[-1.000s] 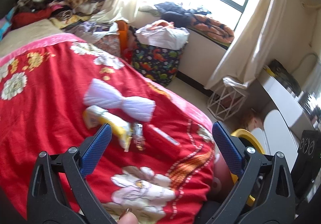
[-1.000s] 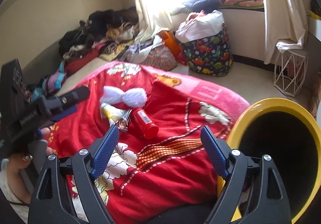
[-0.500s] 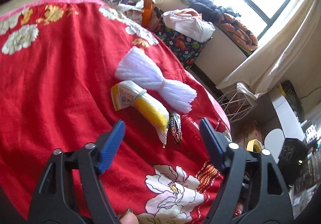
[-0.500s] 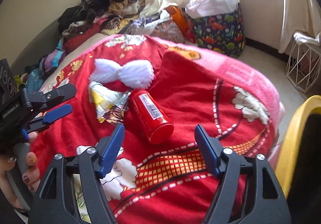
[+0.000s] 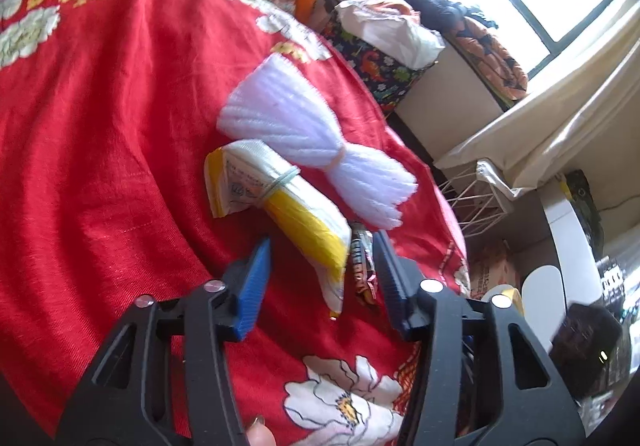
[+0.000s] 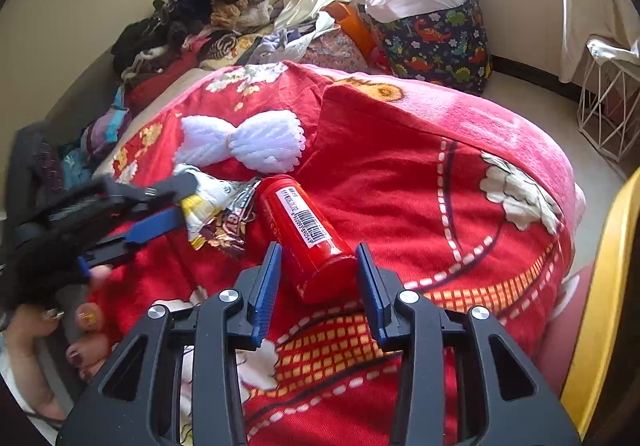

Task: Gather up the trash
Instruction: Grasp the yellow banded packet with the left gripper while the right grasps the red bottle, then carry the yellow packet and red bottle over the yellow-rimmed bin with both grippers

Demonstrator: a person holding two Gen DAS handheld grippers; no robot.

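red blanket (image 6: 420, 182), bottle (image 6: 308, 234) base nearest

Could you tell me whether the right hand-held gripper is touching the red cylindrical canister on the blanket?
Cannot tell. In the right wrist view the right hand-held gripper straddles the red cylindrical canister, its jaws just closing, but contact isn't plain.

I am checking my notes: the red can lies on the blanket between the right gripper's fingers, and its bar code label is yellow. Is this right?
Only the colour is wrong: in the right wrist view the label on the red can is white.
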